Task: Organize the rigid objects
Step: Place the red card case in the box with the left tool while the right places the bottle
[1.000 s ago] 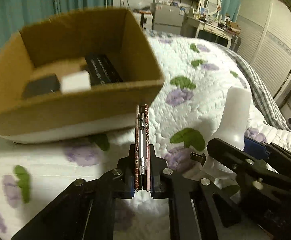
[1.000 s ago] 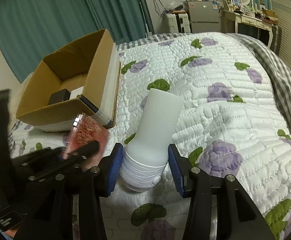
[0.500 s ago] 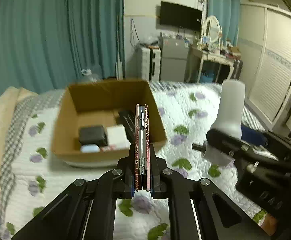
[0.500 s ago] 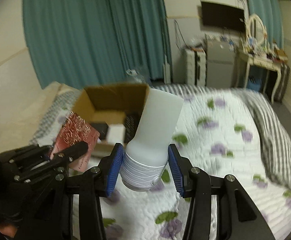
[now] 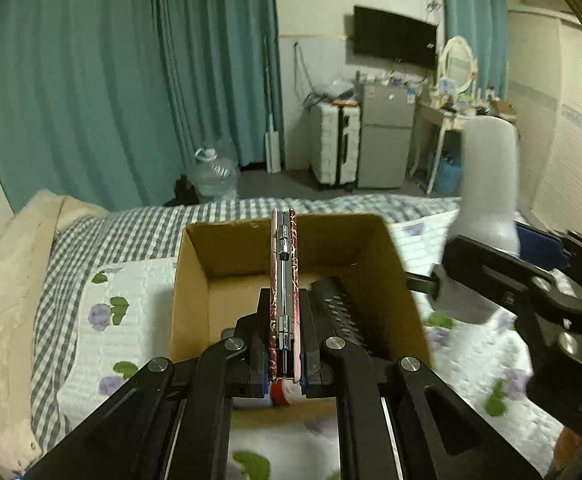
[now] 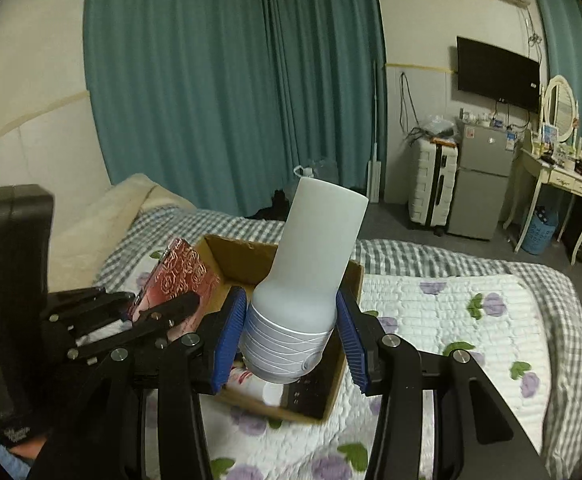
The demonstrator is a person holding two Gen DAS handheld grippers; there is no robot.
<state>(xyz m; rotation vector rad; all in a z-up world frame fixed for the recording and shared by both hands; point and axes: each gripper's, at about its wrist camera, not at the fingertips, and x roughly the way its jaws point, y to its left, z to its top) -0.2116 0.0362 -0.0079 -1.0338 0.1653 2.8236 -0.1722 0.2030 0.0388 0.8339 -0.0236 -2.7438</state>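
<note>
Your left gripper (image 5: 285, 354) is squeezed tight on a thin red case (image 5: 284, 280) with a rose pattern. You hold it on its edge, up in the air over the open cardboard box (image 5: 195, 280) on the bed (image 5: 91, 320).

Your right gripper (image 6: 289, 346) is clamped on the ribbed bottom of a white frosted bottle (image 6: 311, 264). The bottle tips a little and hangs over the same box, just beside the red case. A black ridged thing (image 5: 341, 312) lies inside the box.

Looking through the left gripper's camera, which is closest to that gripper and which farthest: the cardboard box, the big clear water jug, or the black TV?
1. Open brown cardboard box, just ahead, below the left gripper.
2. Clear plastic water jug, on the floor beyond the bed.
3. Black flat-screen TV, on the far wall, upper right.
</note>
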